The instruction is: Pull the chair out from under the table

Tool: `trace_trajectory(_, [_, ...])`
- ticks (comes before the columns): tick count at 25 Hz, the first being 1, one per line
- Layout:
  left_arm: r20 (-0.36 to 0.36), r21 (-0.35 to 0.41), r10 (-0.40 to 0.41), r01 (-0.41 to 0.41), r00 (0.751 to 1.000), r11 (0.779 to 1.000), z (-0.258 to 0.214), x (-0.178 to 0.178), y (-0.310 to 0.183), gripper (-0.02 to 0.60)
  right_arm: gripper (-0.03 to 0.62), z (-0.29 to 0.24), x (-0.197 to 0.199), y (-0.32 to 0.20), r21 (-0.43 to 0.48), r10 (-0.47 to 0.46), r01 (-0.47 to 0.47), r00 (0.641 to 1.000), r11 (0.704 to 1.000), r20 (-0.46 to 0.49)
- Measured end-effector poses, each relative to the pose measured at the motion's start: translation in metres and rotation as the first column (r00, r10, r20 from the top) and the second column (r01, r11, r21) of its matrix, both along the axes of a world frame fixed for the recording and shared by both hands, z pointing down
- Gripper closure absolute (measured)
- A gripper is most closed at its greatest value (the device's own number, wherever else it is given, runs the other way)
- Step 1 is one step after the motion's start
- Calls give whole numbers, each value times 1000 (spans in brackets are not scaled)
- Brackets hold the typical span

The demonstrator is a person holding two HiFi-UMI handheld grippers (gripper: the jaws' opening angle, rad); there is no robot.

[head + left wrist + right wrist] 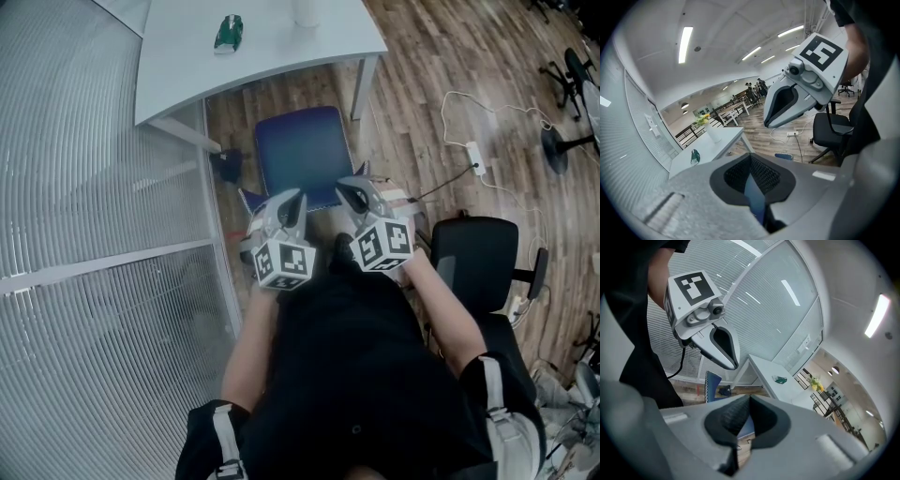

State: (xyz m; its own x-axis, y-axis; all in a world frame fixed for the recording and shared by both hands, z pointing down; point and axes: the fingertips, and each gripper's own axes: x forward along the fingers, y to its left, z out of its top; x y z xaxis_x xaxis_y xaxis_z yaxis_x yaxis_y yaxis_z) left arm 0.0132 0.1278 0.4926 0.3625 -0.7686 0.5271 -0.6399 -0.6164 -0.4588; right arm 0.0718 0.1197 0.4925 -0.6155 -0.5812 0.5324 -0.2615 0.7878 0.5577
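L tongs and R tongs shut, empty, at chair back (desk beyond). Prob. stiff, lightish; grip backrest top.

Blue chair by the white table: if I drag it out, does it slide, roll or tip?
The blue chair looks small, with no arms showing, so it is probably light. Its base is hidden, so casters or legs is unclear; on the smooth wood floor it likely slides either way. Pulling from high up may tip it toward the person.

No text, label, brand or number can be read anywhere.
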Motion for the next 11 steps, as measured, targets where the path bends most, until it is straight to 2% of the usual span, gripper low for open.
trace_trajectory(11, [-9, -8, -4, 4, 1000, 1000, 2, -7, 1, 571, 592, 3, -6, 1, -6, 0, 0, 1000, 1000, -4])
